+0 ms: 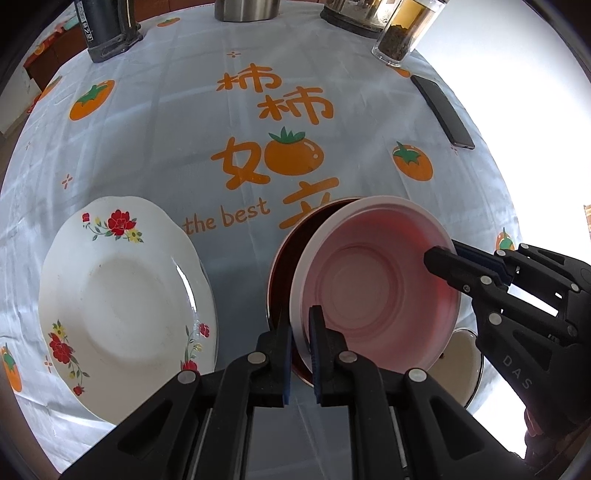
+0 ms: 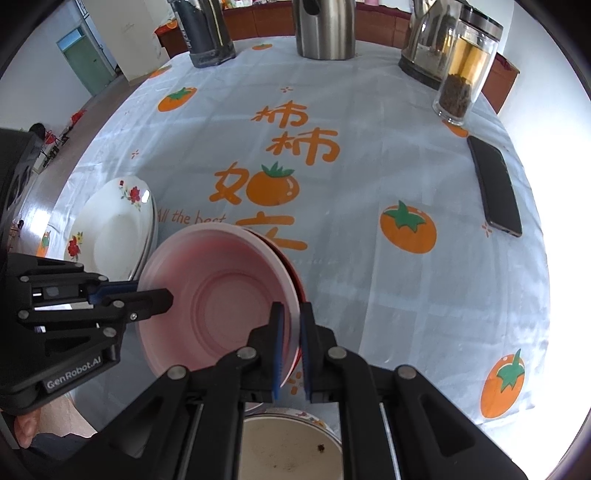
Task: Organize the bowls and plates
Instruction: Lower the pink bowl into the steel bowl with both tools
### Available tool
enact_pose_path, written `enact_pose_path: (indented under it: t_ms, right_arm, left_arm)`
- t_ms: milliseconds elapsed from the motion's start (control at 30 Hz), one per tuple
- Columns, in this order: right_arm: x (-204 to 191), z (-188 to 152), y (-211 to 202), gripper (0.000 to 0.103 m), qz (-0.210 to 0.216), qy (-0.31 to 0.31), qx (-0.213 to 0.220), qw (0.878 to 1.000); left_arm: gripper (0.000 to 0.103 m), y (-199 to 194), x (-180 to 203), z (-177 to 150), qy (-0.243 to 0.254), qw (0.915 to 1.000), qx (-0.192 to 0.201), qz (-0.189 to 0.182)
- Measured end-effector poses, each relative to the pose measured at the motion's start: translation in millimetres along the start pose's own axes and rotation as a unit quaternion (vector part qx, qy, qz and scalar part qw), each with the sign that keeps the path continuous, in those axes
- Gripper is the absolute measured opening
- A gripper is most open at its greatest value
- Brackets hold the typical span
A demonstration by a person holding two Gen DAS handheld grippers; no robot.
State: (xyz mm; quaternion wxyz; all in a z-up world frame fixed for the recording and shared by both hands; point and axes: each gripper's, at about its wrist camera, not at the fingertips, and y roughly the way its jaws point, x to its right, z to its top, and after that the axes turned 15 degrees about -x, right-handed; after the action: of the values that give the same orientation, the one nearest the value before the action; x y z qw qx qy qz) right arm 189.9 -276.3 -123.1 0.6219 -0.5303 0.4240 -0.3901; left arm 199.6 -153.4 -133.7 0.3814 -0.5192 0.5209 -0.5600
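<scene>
A pink bowl (image 1: 373,288) is held tilted above the table, partly over a dark red bowl (image 1: 291,251) behind it. My left gripper (image 1: 301,325) is shut on the pink bowl's near rim. My right gripper (image 2: 291,325) is shut on the opposite rim of the pink bowl (image 2: 221,295); it shows in the left wrist view (image 1: 447,258) at the right. The left gripper shows in the right wrist view (image 2: 147,295) at the left. A white flowered plate (image 1: 122,295) sits at the left, also in the right wrist view (image 2: 114,229). A metal-rimmed bowl (image 2: 288,446) lies below the right gripper.
A black phone (image 2: 496,184) lies at the right on the persimmon-print tablecloth (image 2: 369,166). A glass tea jar (image 2: 465,74), a steel kettle (image 2: 325,29), a glass pot (image 2: 424,48) and a dark flask (image 2: 207,33) stand along the far edge.
</scene>
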Motion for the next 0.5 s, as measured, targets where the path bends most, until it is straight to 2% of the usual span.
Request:
enact_pose_path:
  t_ms: [167, 500]
  right_arm:
    - [-1.8, 0.5, 0.2, 0.008, 0.0, -0.007, -0.001, 1.0]
    - [-7.3, 1.2, 1.6, 0.011, -0.01, -0.023, -0.007, 1.0]
  left_arm:
    - [0.01, -9.0, 0.3, -5.0, 0.001, 0.9999, 0.011, 0.002]
    - [0.01, -5.8, -4.2, -4.4, -0.005, 1.0, 0.003, -0.006]
